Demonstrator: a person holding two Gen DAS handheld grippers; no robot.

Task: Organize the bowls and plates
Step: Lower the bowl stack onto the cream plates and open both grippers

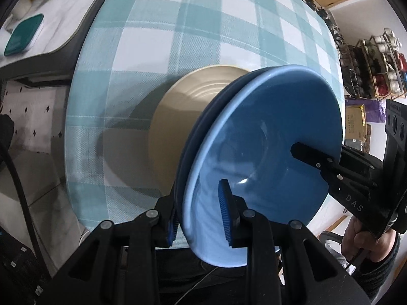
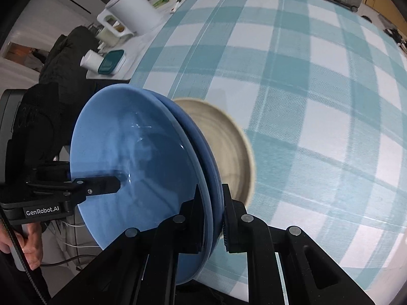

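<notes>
Two stacked blue plates (image 1: pixel 264 152) are held tilted above the checked tablecloth (image 1: pixel 178 25). My left gripper (image 1: pixel 201 213) is shut on their near rim, one finger on each face. My right gripper (image 2: pixel 212 216) is shut on the opposite rim of the same blue plates (image 2: pixel 132 157). Each gripper shows in the other's view: the right one (image 1: pixel 330 162) and the left one (image 2: pixel 89 186). A beige plate (image 1: pixel 183 117) lies flat on the cloth behind the blue plates; it also shows in the right wrist view (image 2: pixel 226 139), partly hidden.
A green-lidded container (image 1: pixel 23 35) sits on a white counter at the left, also shown in the right wrist view (image 2: pixel 112 62) beside a white jug (image 2: pixel 132 10) and a cup (image 2: pixel 90 59). Shelves with jars (image 1: pixel 376 63) stand at the far right.
</notes>
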